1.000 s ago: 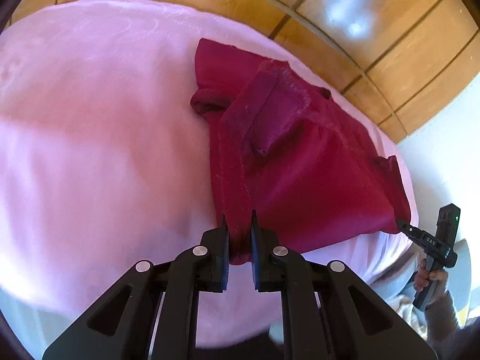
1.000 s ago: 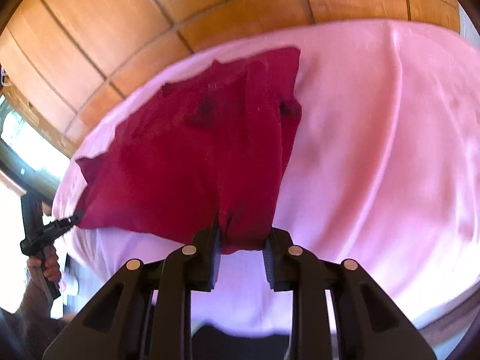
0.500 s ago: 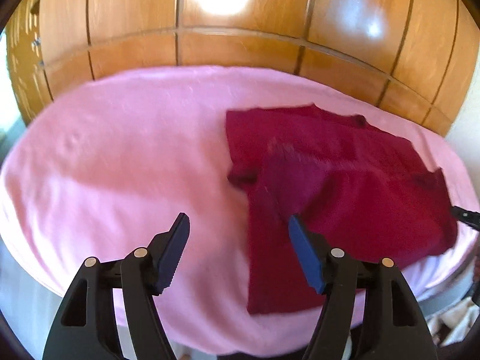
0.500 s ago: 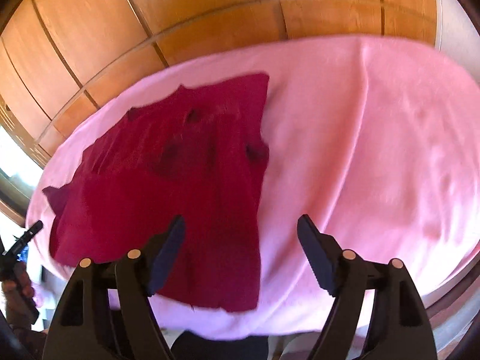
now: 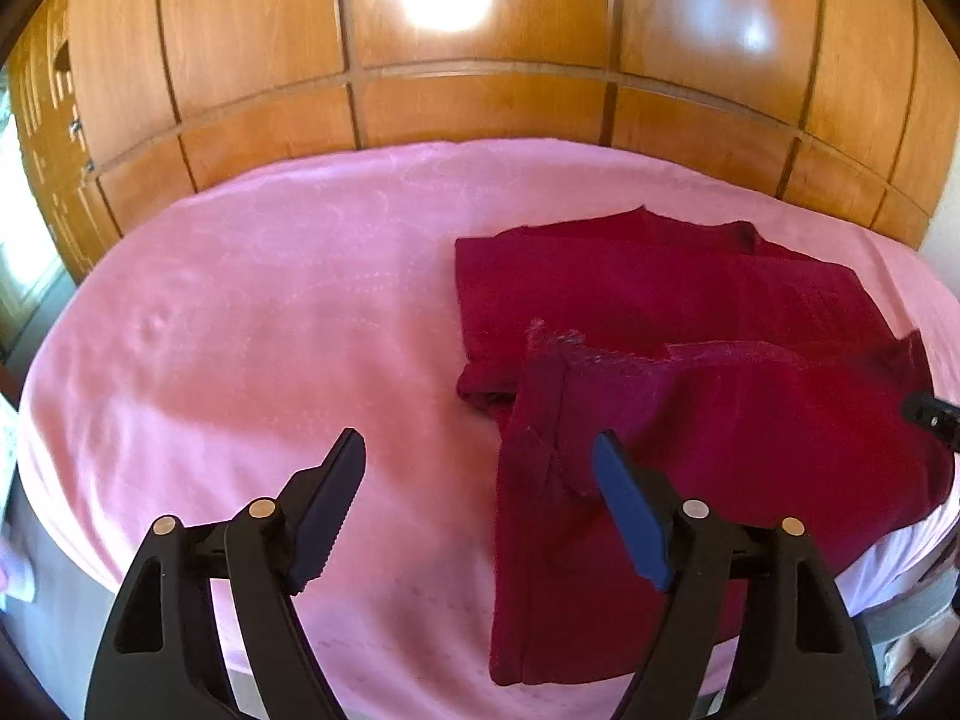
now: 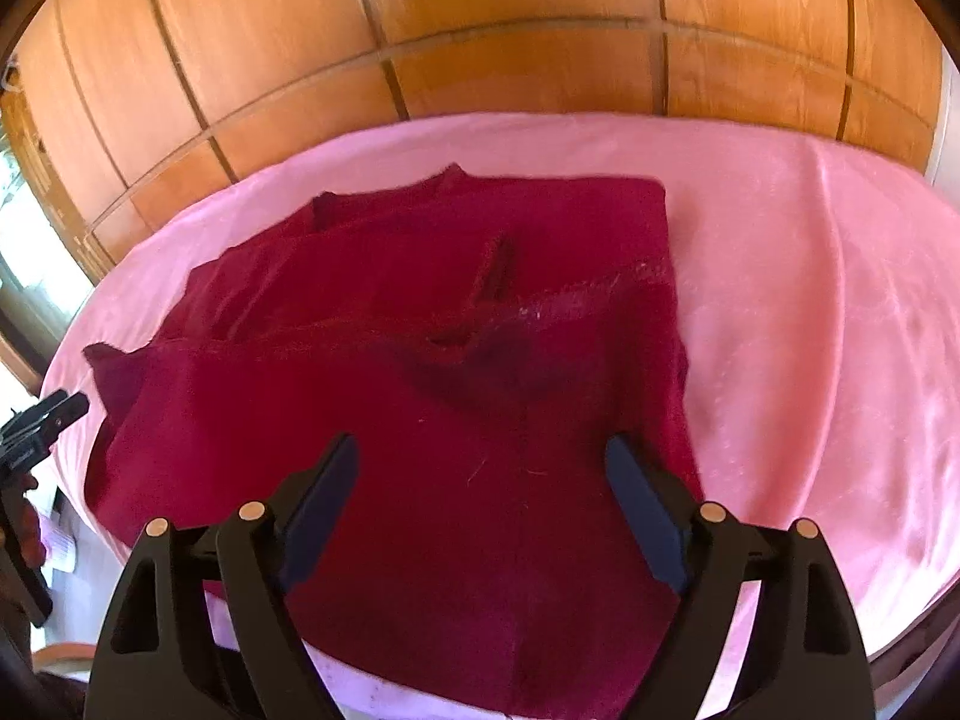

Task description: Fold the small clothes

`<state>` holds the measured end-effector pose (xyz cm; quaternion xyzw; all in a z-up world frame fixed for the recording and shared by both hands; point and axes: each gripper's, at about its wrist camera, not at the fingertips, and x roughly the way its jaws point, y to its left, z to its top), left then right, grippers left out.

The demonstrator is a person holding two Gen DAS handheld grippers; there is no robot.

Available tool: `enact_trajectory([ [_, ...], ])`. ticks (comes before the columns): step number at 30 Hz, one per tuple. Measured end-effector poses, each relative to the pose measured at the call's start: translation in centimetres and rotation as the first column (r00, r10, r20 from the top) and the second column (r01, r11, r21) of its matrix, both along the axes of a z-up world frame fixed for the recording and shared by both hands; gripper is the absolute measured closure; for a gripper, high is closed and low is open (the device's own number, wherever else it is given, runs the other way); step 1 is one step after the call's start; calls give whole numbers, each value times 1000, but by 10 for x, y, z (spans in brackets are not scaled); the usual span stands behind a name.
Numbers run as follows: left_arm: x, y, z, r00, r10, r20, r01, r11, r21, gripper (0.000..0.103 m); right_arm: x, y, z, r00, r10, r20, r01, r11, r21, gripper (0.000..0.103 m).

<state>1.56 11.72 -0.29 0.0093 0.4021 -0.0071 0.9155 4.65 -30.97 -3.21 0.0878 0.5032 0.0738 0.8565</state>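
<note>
A dark red garment (image 5: 690, 396) lies partly folded on the pink-covered surface (image 5: 270, 330), with one side folded over and a sleeve bunched at its left edge. My left gripper (image 5: 480, 456) is open and empty, held above the surface at the garment's left edge. In the right wrist view the garment (image 6: 420, 396) spreads across the middle with a crease and a small fold in its centre. My right gripper (image 6: 483, 462) is open and empty above the garment's near part. The other gripper's tip (image 6: 42, 420) shows at the far left.
A wooden panelled wall (image 5: 480, 60) stands behind the pink-covered surface (image 6: 810, 300). The surface's near edge drops off just below both grippers. The right gripper's tip (image 5: 933, 417) shows at the right edge of the left wrist view.
Both grippers were shut on the garment's near edge; they have let go, opened wide and pulled back and up. The garment now lies flat on the pink surface.
</note>
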Motion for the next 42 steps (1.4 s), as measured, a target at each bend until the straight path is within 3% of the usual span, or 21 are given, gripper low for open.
enact_trajectory([
  [4,4,5,-7,999,23,-27,-22,1000,7,26,3,-6,-19,999,-25,-40,26,999,23,15],
  [9,8,11,-13,998,49,-44,-49,999,6,20,1,3,-24,1000,2,-25,-2,1000,-9,3],
  [11,8,13,-15,997,54,-52,-54,998,11,20,0,8,-25,1000,8,-19,-9,999,-35,2],
  [14,6,16,-19,995,73,-62,-71,997,35,11,-1,9,-27,1000,10,-8,-11,999,-43,2],
  [19,0,24,-21,995,78,-65,-75,996,39,11,-3,5,-23,1000,11,-7,-11,999,-36,2],
  [21,-4,31,-20,995,71,-72,-71,997,2,4,-4,3,-18,1000,3,-4,-3,1000,-23,2],
  [26,-11,47,-20,995,61,-75,-65,996,-58,4,-12,-5,0,999,-15,31,15,1000,9,2],
  [31,-17,44,-16,997,-34,-68,28,996,-84,4,-22,-21,23,996,-26,89,26,1000,3,3],
  [34,-17,42,-10,994,-95,-52,86,983,-162,4,-20,-31,30,993,-46,111,48,999,-10,8],
  [35,-16,40,-9,994,-101,-42,93,981,-172,5,-18,-36,29,992,-54,110,57,998,-19,13],
  [38,-8,32,-8,990,-135,-47,125,976,-176,34,-7,-44,24,993,-67,97,72,996,-45,28],
  [42,8,20,-11,979,-197,-56,183,963,-199,35,11,-45,17,995,-53,89,60,996,-69,34],
])
